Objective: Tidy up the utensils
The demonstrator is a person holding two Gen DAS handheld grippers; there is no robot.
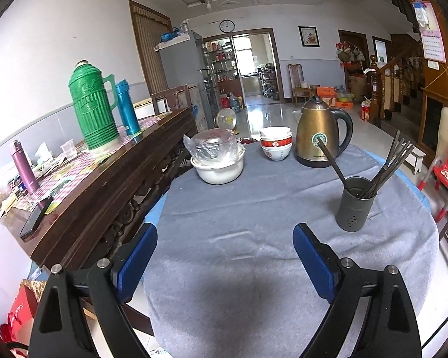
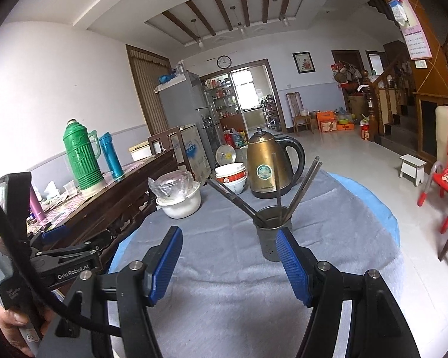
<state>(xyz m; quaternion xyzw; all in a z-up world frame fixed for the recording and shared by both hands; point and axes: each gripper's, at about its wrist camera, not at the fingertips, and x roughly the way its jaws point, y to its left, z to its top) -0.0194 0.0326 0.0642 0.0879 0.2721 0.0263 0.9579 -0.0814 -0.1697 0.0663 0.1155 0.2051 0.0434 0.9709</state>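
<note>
Standing upright on the grey cloth (image 1: 224, 208), dark holder (image 1: 354, 204) is seen with chopsticks (image 1: 382, 167) inside (fanned apart), left gripper (image 1: 225, 238) and right gripper (image 2: 228, 246) held wide open near it, nothing gripped, kettle (image 1: 321, 132) behind the holder.

Dark chopsticks (image 1: 385, 161) leaning splayed in upright grey perforated holder (image 1: 354, 205), on grey cloth.

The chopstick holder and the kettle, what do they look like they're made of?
Holder: probably metal with a matte dark grey finish; thin rim, small punched drain holes near its base. Kettle: likely stainless steel, glossy bronze-gold with reflections; black handle looks plastic.
</note>
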